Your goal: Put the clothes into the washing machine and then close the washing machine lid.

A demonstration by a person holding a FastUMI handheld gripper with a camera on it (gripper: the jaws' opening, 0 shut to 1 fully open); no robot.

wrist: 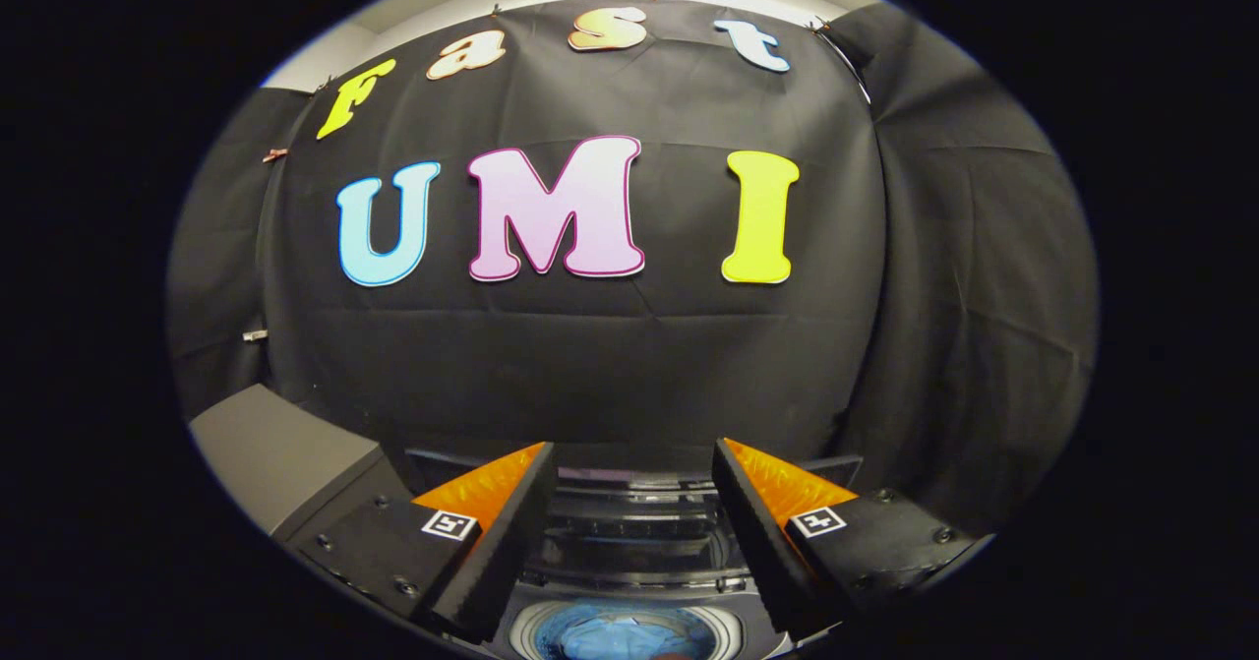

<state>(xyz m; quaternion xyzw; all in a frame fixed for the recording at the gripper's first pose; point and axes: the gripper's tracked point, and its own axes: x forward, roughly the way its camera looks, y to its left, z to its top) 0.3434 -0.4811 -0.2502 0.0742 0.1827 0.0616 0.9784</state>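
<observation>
Two spread, empty fingers of the hand-held gripper (629,483) frame the washing machine (629,581) (drum below).

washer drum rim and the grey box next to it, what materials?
Drum rim, seen between the open gripper fingers: looks like bright metal or glossy plastic, going by its shine; unclear which. Grey box: matte, flat panels with no glare, likely painted board or plastic.

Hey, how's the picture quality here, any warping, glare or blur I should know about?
Gripper view: strong fisheye bending, so the booth wall bulges outward; focus is sharp, no motion blur; lighting is even, with a pale sheen inside the washing machine drum seen between the fingers of the open, empty claw.
</observation>
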